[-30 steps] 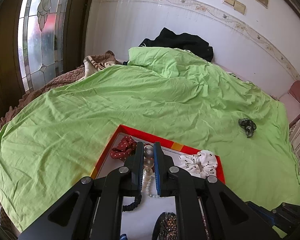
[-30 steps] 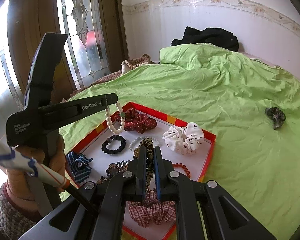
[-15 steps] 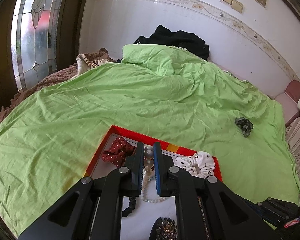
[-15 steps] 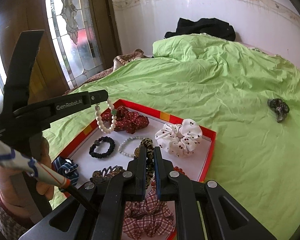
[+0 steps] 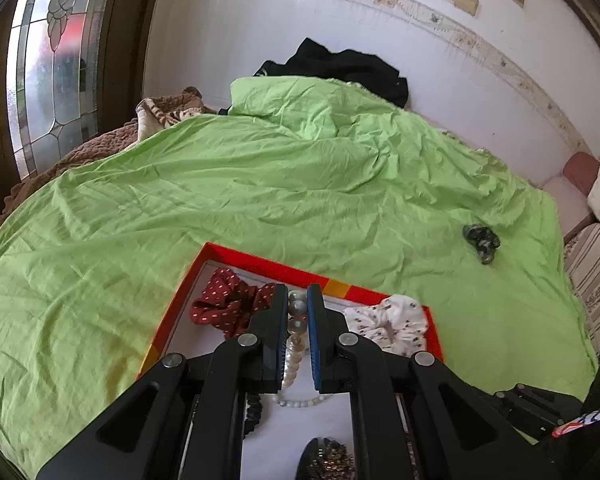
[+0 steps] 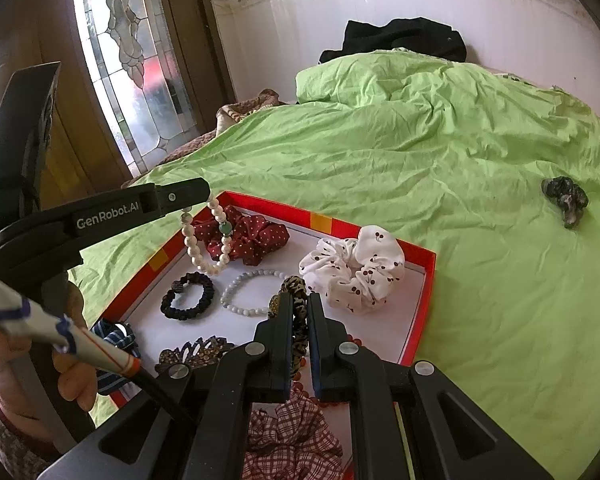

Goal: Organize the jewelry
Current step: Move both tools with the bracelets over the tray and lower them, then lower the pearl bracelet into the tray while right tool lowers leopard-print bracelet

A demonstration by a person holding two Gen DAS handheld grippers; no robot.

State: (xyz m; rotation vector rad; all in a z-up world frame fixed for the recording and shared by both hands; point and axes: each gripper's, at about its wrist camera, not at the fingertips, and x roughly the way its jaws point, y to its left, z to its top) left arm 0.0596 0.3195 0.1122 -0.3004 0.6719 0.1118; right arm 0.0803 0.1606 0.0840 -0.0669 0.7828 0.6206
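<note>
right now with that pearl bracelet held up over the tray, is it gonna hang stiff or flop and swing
Likely floppy: the pearl bracelet droops in a loose loop from the left gripper, above the tray. It would probably swing if moved fast, hanging free as it does. The round beads look smooth, so it may slip from the jaws.

Home bedroom. Evidence: bed covered by a wrinkled lime-green cotton sheet point(image 5: 260, 184), with a brown fleece blanket point(image 5: 100, 148) showing at its far left edge. Black garment point(image 6: 404, 38) dumped against the white tiled wall point(image 5: 260, 32), which has a floral border strip. Dark wooden door with leaded stained-glass panel point(image 6: 136, 60) on the left. Striped upholstered seat point(image 5: 592, 264) at the right edge. On the bed, a shallow red-rimmed cardboard box lid point(image 6: 424, 300) holds hair scrunchies and bead bracelets; personal items, domestic clutter, no work fixtures.
</note>
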